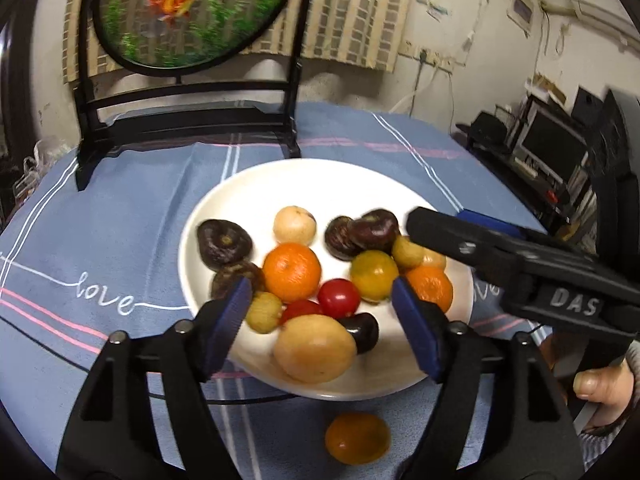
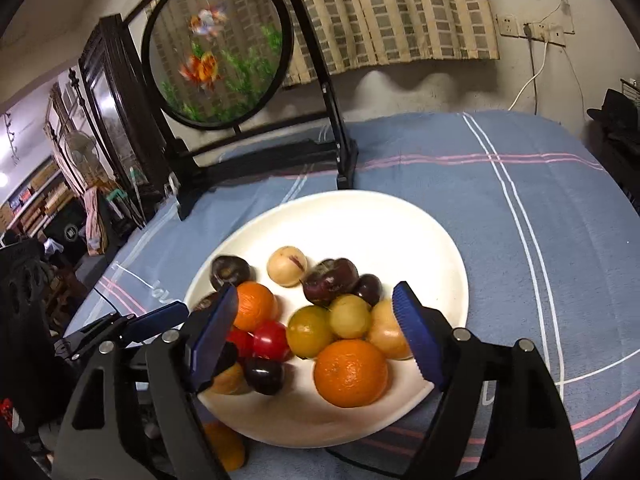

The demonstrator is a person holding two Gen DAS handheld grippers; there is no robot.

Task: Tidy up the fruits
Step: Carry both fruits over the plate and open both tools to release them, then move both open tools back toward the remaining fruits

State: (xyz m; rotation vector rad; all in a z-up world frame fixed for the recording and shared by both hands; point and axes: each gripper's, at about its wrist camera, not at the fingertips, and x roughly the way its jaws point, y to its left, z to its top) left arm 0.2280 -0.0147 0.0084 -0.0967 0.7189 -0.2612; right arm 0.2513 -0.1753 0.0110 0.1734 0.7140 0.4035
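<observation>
A white plate [image 1: 280,176] [image 2: 360,204] on the blue tablecloth holds several fruits: oranges [image 1: 292,276] [image 2: 351,372], red cherry tomatoes [image 1: 339,297] [image 2: 271,340], dark purple fruits [image 1: 223,242] [image 2: 330,280], yellow-green ones [image 1: 374,276] [image 2: 310,331] and a large yellow fruit [image 1: 315,350]. One orange-yellow fruit [image 1: 357,437] [image 2: 224,446] lies off the plate on the cloth at its near edge. My left gripper [image 1: 322,302] hovers open over the plate's near side, pads touching nothing. My right gripper [image 2: 316,306] is open over the plate's right part, also empty.
A black stand with a round goldfish screen [image 1: 188,12] [image 2: 218,48] rises behind the plate. A person's hand [image 1: 604,388] grips the right tool's handle. The tablecloth [image 2: 520,240] stretches to the right of the plate. Dark shelving [image 1: 560,152] stands beyond the table's right edge.
</observation>
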